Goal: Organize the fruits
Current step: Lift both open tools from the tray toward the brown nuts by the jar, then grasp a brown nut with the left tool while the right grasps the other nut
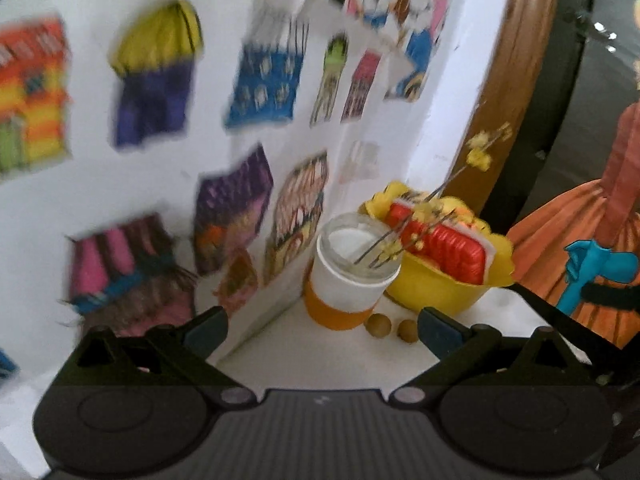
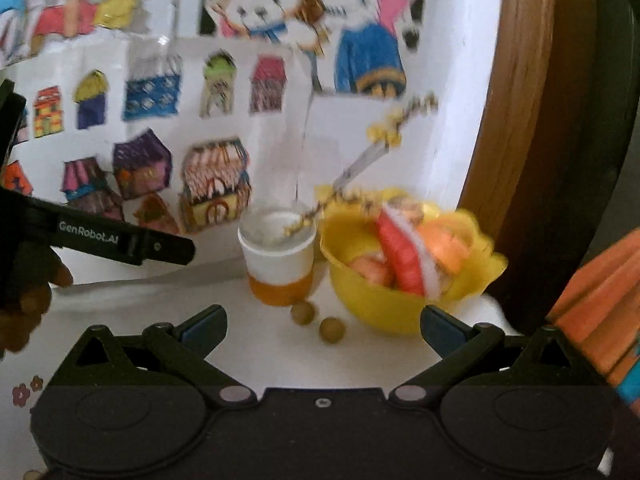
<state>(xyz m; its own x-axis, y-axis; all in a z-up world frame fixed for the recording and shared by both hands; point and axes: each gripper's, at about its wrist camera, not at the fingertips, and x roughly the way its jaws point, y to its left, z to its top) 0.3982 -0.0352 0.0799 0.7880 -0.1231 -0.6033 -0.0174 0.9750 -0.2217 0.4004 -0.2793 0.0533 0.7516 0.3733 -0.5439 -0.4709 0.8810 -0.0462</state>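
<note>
Two grippers, left gripper [image 1: 322, 326] and right gripper [image 2: 323, 326], both spread wide, nothing held. Yellow bowl [image 2: 376, 304] of fruit on white table [image 2: 260, 360], against wall, just beside white-orange cup [image 2: 278, 264]. Two small round fruits [image 2: 316, 320] loose on table before cup and bowl.

Both wrist views face the yellow bowl [image 1: 436, 288] [image 2: 376, 304] corner, left nearer.

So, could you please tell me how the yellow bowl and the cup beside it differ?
The yellow bowl is wide, wavy-rimmed and heaped with fruit pieces; the cup is narrower, straight-sided, white above an orange base, and holds only a yellow-flowered twig. Both stand upright on the white surface near two small round fruits.
</note>
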